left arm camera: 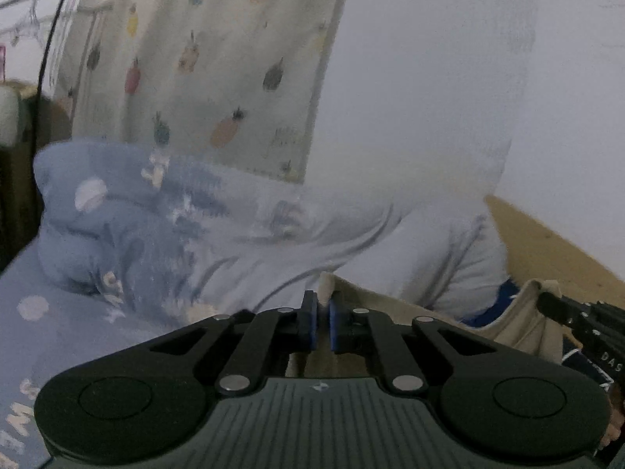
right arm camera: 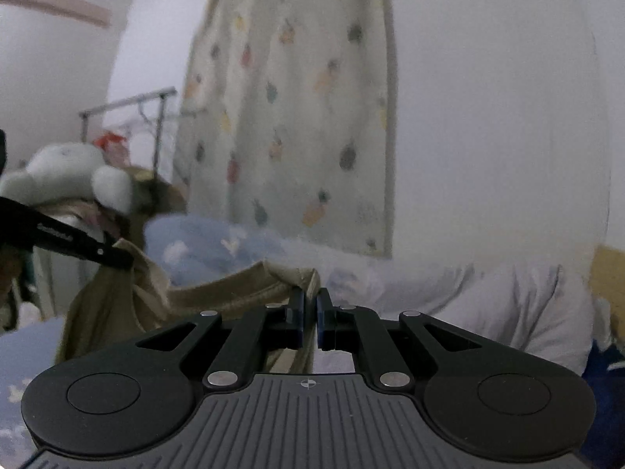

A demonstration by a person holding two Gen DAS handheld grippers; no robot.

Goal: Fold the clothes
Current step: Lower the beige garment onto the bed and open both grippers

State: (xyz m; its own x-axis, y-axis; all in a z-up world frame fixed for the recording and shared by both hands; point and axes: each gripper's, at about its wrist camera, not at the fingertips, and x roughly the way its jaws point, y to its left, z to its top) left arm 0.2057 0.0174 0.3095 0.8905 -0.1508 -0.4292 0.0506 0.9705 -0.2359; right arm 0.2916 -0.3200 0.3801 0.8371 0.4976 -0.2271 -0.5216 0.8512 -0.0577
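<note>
Both tongs, left (left arm camera: 320,322) and right (right arm camera: 310,322), are clenched on the beige garment's (right arm camera: 117,293) edge, holding it above the bed (left arm camera: 47,336). It hangs unfolded, apparently a shirt, so the folds are left to make.

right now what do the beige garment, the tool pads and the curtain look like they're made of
Beige garment: soft matte cloth, probably cotton knit; it sags and creases between both tools.
Blue pads on the left tool: likely rubber or foam, dull and blocky; the arms look like black plastic with metal rivets.
Curtain: thin woven fabric with a printed fruit pattern, hanging in loose folds.
</note>
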